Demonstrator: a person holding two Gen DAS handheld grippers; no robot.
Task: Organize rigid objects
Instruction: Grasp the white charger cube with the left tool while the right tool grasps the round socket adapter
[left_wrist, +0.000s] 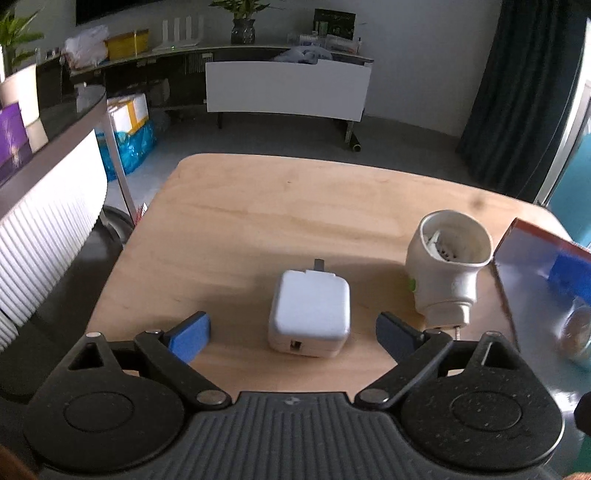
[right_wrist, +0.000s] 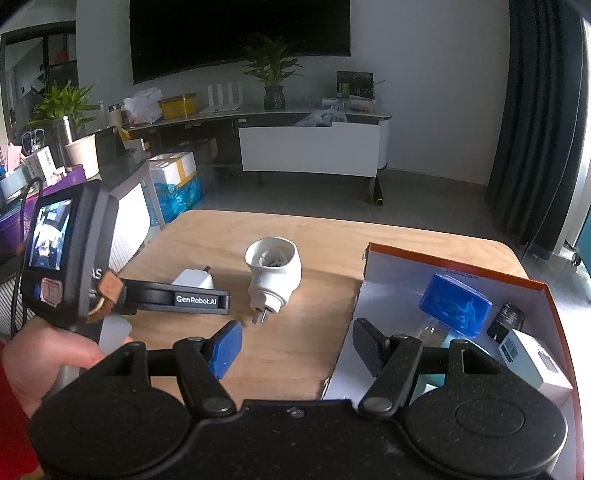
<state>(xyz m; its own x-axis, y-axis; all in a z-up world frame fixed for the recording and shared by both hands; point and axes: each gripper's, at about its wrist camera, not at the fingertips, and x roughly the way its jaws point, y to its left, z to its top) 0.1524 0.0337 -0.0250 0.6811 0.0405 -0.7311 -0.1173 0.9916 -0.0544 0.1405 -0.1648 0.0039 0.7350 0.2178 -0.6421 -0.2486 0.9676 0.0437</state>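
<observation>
Left tongs (left_wrist: 293, 334) open, straddling white charger (left_wrist: 309, 314).

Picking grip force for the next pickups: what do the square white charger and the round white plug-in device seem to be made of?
Square white charger: likely hard plastic, smooth satin shell with soft highlights and rounded corners. Round white plug-in device: likely moulded plastic too, slightly glossy, with metal prongs at its base. Both look rigid.
</observation>
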